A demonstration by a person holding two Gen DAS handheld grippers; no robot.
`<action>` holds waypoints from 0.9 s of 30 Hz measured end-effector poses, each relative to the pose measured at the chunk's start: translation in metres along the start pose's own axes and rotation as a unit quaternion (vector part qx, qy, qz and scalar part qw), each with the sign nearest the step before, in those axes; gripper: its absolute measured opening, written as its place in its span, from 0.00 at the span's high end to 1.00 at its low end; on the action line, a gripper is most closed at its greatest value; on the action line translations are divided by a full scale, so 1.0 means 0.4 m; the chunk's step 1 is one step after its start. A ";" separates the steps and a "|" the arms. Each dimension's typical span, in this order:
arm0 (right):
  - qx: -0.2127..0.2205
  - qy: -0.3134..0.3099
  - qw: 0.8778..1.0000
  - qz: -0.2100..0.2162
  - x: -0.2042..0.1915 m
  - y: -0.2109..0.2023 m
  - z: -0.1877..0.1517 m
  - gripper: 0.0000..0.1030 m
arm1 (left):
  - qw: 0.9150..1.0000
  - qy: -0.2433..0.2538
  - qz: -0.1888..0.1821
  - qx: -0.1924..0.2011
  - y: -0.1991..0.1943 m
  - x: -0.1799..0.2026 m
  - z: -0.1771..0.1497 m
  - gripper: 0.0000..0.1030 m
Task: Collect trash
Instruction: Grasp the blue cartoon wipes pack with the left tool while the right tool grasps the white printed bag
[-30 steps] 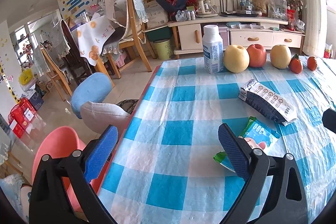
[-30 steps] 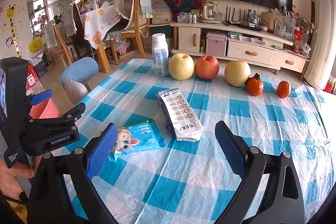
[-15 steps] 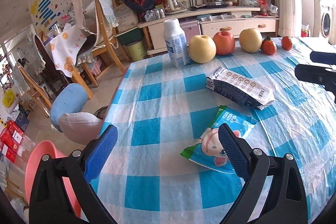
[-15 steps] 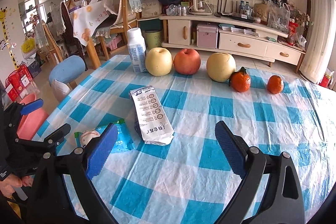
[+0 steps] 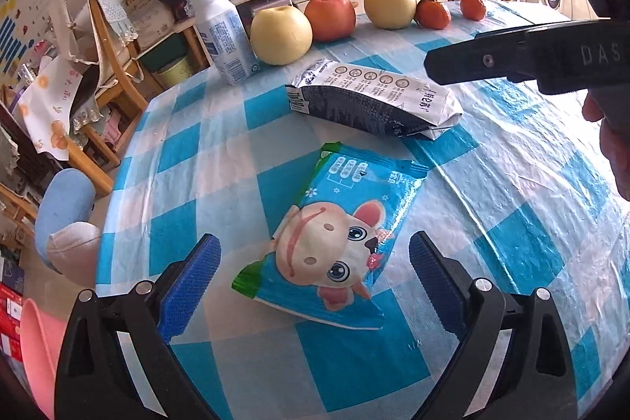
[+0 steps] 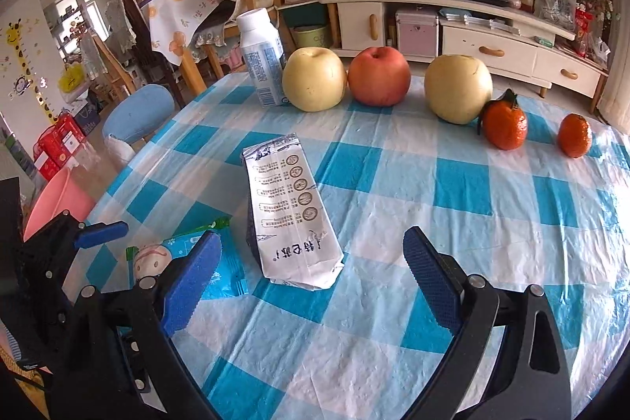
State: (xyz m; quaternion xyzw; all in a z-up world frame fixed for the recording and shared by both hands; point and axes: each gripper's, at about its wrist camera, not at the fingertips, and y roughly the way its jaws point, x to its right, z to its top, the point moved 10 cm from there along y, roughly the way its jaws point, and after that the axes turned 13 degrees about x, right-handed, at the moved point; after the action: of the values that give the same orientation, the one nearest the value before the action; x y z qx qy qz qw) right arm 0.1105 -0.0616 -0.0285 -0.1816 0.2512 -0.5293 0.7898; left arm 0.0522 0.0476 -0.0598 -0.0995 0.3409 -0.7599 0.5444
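A blue snack wrapper (image 5: 338, 239) with a cartoon animal lies flat on the checked tablecloth, its near end between the pads of my open left gripper (image 5: 315, 286). Beyond it lies a crumpled white and dark milk pouch (image 5: 374, 97). In the right wrist view the same milk pouch (image 6: 287, 211) lies just ahead of my open right gripper (image 6: 315, 282), and the blue wrapper (image 6: 189, 254) sits partly behind my left finger. The left gripper (image 6: 98, 235) shows at the left edge there. Nothing is held in either gripper.
A white bottle (image 6: 262, 60), two yellow pears, a red apple (image 6: 378, 75) and two oranges (image 6: 504, 124) line the table's far edge. A pink basin (image 6: 55, 199) and a blue stool (image 6: 138, 113) stand on the floor to the left. A TV cabinet (image 6: 472, 38) is behind.
My left gripper has swung right and closed in on the blue wrapper, which now lies between its pads. My right gripper has moved forward toward the milk pouch.
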 end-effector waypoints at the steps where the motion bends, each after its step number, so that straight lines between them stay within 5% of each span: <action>1: -0.003 -0.002 1.000 0.003 -0.005 0.010 -0.002 0.09 | 1.000 -0.001 0.001 -0.001 0.005 -0.001 0.001 0.07; 19: -0.042 -0.018 0.999 0.008 -0.004 0.126 -0.048 0.09 | 0.999 -0.032 -0.020 0.001 0.071 0.005 0.031 0.07; 25: -0.043 -0.026 0.999 -0.004 0.004 0.131 -0.049 0.27 | 0.999 -0.039 -0.019 0.002 0.075 0.010 0.036 0.09; 27: -0.043 -0.026 0.999 -0.004 0.005 0.131 -0.049 0.27 | 0.999 -0.042 -0.020 0.001 0.075 0.012 0.036 0.20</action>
State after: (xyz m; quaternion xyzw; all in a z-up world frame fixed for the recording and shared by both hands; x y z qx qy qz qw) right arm 0.1386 -0.0445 -0.0738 -0.2299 0.2517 -0.5164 0.7856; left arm 0.0806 0.0321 -0.0688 -0.1380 0.3147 -0.7663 0.5429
